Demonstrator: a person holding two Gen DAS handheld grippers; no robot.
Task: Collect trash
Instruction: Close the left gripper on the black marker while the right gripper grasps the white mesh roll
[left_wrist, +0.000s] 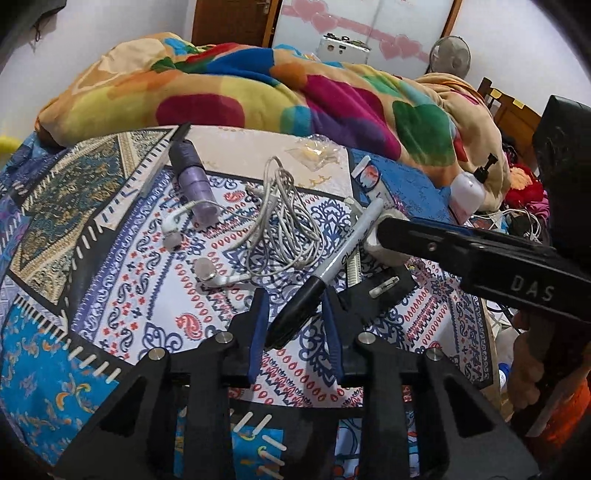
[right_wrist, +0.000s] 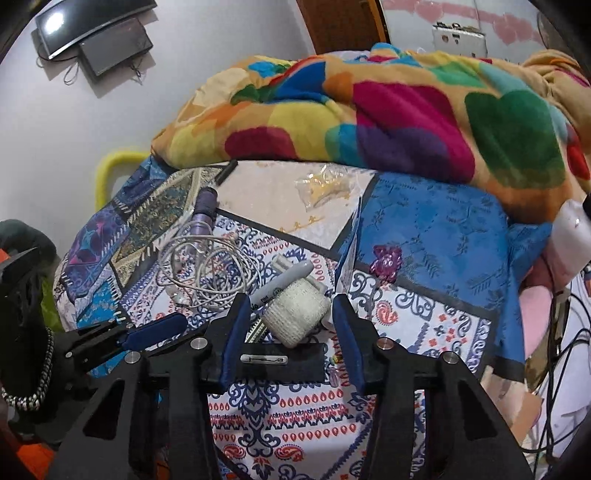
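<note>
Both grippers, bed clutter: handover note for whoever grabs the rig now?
Left gripper: open, fingers straddling the black cap end of the Sharpie marker; not closed on it.
Right gripper: open, the white gauze roll between its fingers, not clamped.
On the patchwork bedspread: tangled white earphones, purple tube, crumpled clear plastic wrapper near the blanket, black clip under the right gripper.
Done: nothing visibly collected. No bin in view.
Left: close on a piece, lift, then get the wrapper.
</note>
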